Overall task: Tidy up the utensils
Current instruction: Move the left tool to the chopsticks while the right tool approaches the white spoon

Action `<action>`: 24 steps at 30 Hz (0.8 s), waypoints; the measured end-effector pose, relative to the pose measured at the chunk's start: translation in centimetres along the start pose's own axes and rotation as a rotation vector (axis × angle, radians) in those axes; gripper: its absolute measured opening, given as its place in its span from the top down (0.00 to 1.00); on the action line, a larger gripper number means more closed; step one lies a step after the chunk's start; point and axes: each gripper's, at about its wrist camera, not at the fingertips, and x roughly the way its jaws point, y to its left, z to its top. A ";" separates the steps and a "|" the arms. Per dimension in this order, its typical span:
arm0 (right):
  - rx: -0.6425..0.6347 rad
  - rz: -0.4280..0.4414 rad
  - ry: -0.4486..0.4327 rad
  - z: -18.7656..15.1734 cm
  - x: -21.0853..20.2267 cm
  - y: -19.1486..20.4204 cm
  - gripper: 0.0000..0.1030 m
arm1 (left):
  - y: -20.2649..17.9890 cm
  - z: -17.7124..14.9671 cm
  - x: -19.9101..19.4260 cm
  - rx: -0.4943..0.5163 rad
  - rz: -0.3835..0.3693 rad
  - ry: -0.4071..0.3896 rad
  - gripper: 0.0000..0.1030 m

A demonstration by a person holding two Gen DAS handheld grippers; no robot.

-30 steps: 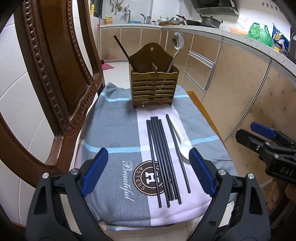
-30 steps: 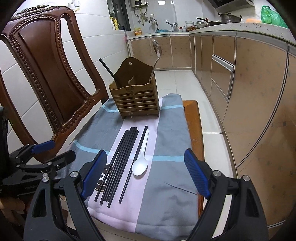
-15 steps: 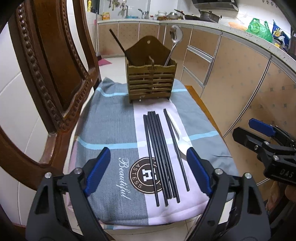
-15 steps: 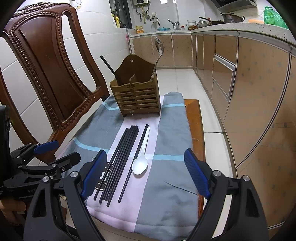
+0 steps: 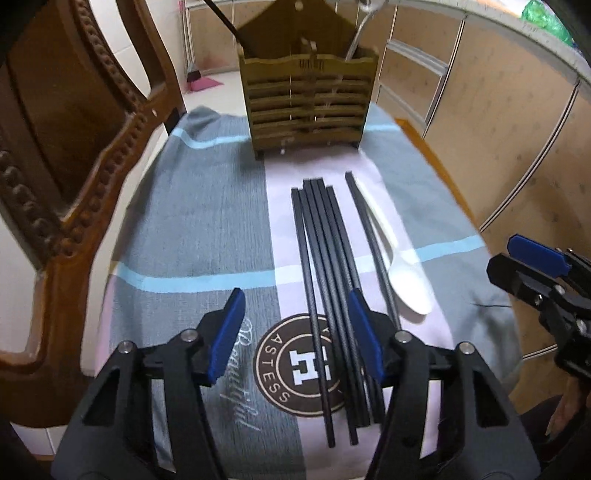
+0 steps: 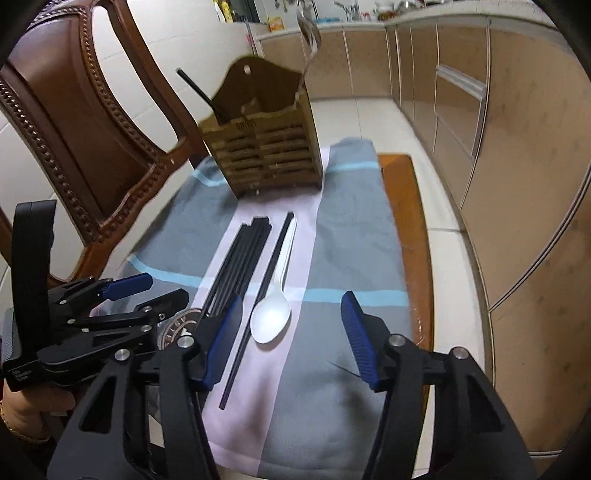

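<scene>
Several black chopsticks (image 5: pixel 325 273) lie side by side on a grey and pink cloth (image 5: pixel 207 229). One more chopstick (image 5: pixel 371 247) and a white plastic spoon (image 5: pixel 404 280) lie just right of them. My left gripper (image 5: pixel 295 306) hovers low over the chopstick bundle with its jaws closing; the pads touch nothing. My right gripper (image 6: pixel 291 306) hangs over the white spoon (image 6: pixel 271 317) and the single chopstick (image 6: pixel 266 288), its jaws closing too, gripping nothing. Each gripper shows in the other's view: the right gripper (image 5: pixel 517 264) and the left gripper (image 6: pixel 166 288).
A slatted wooden utensil holder (image 5: pixel 308 107) stands at the cloth's far end, with a black chopstick (image 6: pixel 199 92) and a metal spoon (image 6: pixel 310 29) in it. A carved wooden chair back (image 5: pixel 74 147) rises on the left. Kitchen cabinets (image 6: pixel 517 184) run along the right.
Both grippers have come down closer to the cloth and tipped more downward. Their jaws have narrowed. The chopsticks and the spoon lie where they were.
</scene>
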 end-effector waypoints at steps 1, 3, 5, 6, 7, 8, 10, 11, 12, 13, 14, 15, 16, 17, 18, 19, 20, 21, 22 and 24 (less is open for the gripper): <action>-0.011 0.012 0.015 -0.1 0.4 0.2 0.45 | -0.1 -0.1 0.2 0.007 0.002 0.006 0.45; -0.030 0.018 0.031 -0.3 1.1 0.6 0.45 | -0.3 -0.4 0.7 0.021 0.002 0.018 0.45; -0.040 0.019 0.059 -0.5 2.1 0.7 0.45 | -0.3 -0.5 1.2 0.026 0.001 0.027 0.47; -0.038 0.019 0.062 -0.6 2.4 0.5 0.45 | 0.1 -0.3 1.6 0.017 0.009 0.032 0.48; -0.036 0.017 0.063 -0.6 2.6 0.4 0.45 | 0.4 0.1 1.8 0.004 0.011 0.031 0.49; -0.034 0.015 0.063 -0.5 2.8 0.4 0.45 | 0.8 0.5 1.9 -0.010 0.013 0.029 0.49; -0.030 0.015 0.058 -0.1 3.0 0.3 0.45 | 1.5 1.8 2.3 -0.032 0.020 0.015 0.51; -0.028 0.015 0.053 0.1 3.0 0.3 0.45 | 1.7 2.1 2.6 -0.033 0.026 0.018 0.52; -0.028 0.015 0.050 0.4 3.1 0.3 0.45 | 1.9 2.6 3.1 -0.035 0.025 0.031 0.55; -0.028 0.014 0.050 0.6 3.2 0.3 0.45 | 1.9 3.0 3.6 -0.039 0.014 0.043 0.55; -0.029 0.011 0.054 0.8 3.5 0.3 0.45 | 1.9 3.2 4.0 -0.041 0.008 0.053 0.56; -0.028 0.011 0.058 1.0 3.7 0.2 0.45 | 1.8 3.5 4.5 -0.034 0.007 0.063 0.56; -0.028 0.011 0.062 1.1 4.0 0.2 0.45 | 1.5 3.7 5.0 -0.021 0.009 0.070 0.56; -0.028 0.007 0.067 1.3 4.3 0.0 0.45 | 1.2 3.7 5.4 -0.010 0.012 0.079 0.56; -0.026 0.005 0.071 1.3 4.5 -0.1 0.45 | 1.0 3.9 6.1 0.001 0.016 0.091 0.56; -0.023 0.005 0.074 1.4 4.6 -0.2 0.45 | 1.0 3.9 6.3 0.002 0.016 0.092 0.56; -0.019 0.006 0.075 1.5 4.7 -0.5 0.45 | 1.0 3.9 6.4 -0.001 0.019 0.095 0.56; -0.018 0.006 0.074 1.6 4.7 -0.5 0.45 | 1.1 3.9 6.6 -0.004 0.022 0.106 0.56; -0.017 0.006 0.073 1.7 4.7 -0.7 0.45 | 1.2 4.0 6.8 -0.010 0.021 0.111 0.56; -0.016 0.006 0.073 1.8 4.8 -0.8 0.45 | 1.1 4.2 7.0 -0.010 0.022 0.112 0.56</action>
